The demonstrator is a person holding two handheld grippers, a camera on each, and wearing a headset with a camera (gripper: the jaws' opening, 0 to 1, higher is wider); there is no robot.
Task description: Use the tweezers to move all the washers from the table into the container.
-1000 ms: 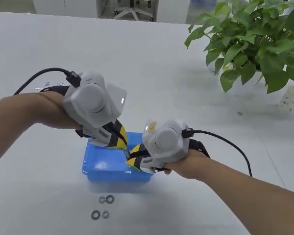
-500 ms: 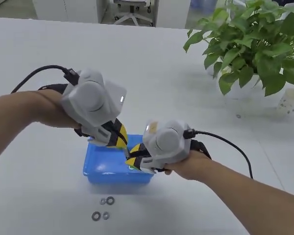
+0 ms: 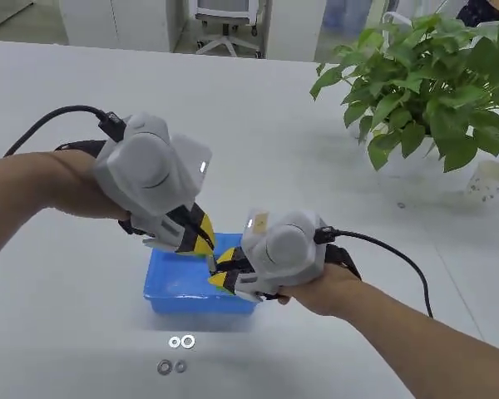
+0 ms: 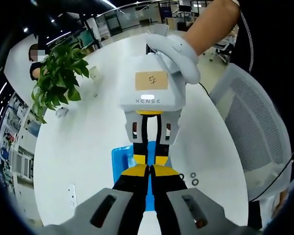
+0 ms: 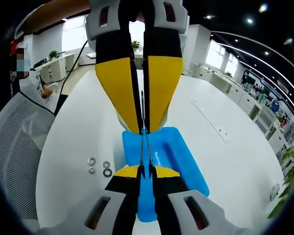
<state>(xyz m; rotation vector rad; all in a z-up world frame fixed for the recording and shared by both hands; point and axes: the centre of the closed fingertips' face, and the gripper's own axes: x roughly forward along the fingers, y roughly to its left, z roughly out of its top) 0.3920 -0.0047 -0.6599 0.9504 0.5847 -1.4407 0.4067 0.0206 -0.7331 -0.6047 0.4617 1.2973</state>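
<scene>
- Nearest the person in the head view, four washers [image 3: 187,341] lie loose on the white table [image 3: 58,332]. They sit in two pairs just in front of the near wall of the blue container [image 3: 162,293], with bare tabletop on either side.
- Past the container the table runs open to its far edge. A potted plant [image 3: 416,83] and a small cup [image 3: 487,180] stand at the far right, well apart from the work.
- The left gripper [image 3: 201,241] and the right gripper [image 3: 222,277] meet nose to nose over the container, their yellow tips almost touching.
- In the right gripper view, the tweezers [image 5: 143,142] show as a thin metal strip running from the right gripper's jaws up into the left gripper's. Both pairs of jaws are clenched on it.
- The tweezers' ends are hidden between the pads. The grippers cover much of the container's inside, so I cannot tell whether any washer lies in it.
</scene>
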